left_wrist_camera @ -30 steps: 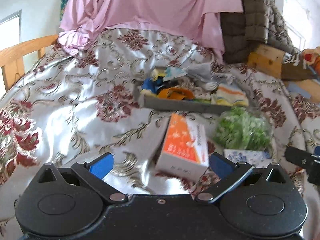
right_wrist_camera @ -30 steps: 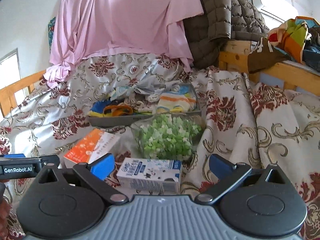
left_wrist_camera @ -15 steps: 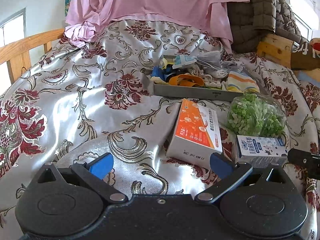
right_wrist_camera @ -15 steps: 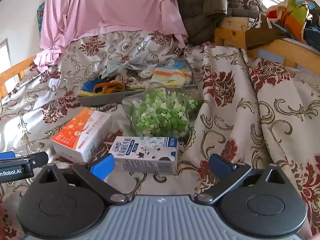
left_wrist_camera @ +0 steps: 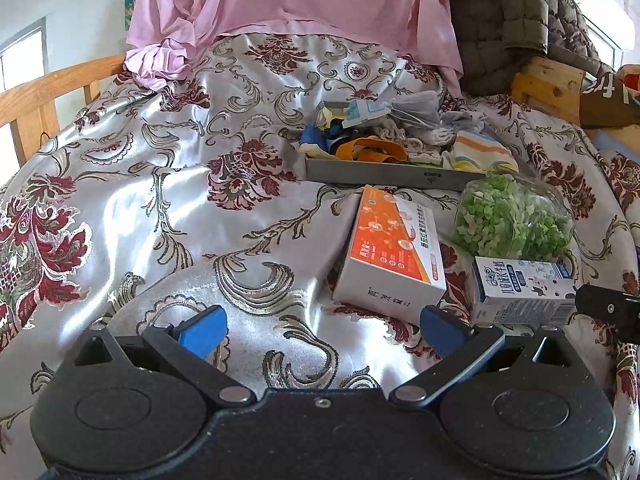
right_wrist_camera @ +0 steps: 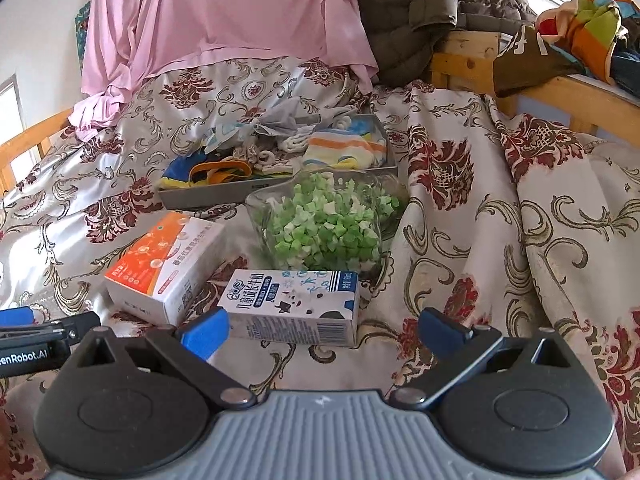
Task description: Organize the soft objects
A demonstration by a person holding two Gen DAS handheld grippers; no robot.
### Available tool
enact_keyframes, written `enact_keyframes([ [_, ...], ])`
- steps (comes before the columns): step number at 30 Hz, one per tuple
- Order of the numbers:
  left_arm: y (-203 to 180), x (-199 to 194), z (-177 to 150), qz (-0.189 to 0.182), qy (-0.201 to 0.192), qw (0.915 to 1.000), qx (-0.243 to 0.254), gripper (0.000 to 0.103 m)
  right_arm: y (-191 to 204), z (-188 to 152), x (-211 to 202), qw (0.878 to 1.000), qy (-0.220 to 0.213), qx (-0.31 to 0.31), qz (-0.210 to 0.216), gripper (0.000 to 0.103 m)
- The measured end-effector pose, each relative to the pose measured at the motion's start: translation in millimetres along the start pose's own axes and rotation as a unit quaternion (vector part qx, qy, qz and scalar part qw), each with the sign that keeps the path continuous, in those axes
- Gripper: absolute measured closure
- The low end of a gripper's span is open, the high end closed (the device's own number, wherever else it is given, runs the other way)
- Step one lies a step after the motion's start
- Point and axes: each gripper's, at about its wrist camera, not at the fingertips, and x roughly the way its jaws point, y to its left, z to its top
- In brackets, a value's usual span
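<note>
Pulling back and tilting up is what both tools have done over the last second: in each wrist view the patterned bedspread (left_wrist_camera: 168, 200) now shows far more of itself, and the things on it sit further from the fingers than they did, when the orange box nearly filled the space between the left tool's tips. That reads to me as a withdrawal, or a pause to survey, rather than a reach, and it would fit either a sorting that is well along or one with pieces yet to be taken up; I cannot say which. Behind the loose items lies the grey tray (right_wrist_camera: 208, 199), holding the soft things: a striped cloth (right_wrist_camera: 344, 151), small socks and an orange and blue tangle, all heaped inside its walls. In front of it a clear bag of green and white pieces (right_wrist_camera: 328, 226) touches the tray's near edge. The orange box (left_wrist_camera: 394, 254) lies just beside it, printed with Chinese characters too small for me to read. The milk carton (right_wrist_camera: 294, 306) lies on its side nearest the right gripper (right_wrist_camera: 324, 330), its blue lettering also Chinese. The left gripper (left_wrist_camera: 322, 326) is spread wide and empty, as is the right, and its side reads "enRobot.AI".
</note>
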Motion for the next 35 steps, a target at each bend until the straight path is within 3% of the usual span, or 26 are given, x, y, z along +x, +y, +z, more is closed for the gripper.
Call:
enact_keyframes([
  [35,-2.5,-1.2,-3.4,-0.003,-0.006,0.9999,0.014,0.001,2.6,-2.8,2.6,1.000,0.008,-0.005,0.002,0.000],
])
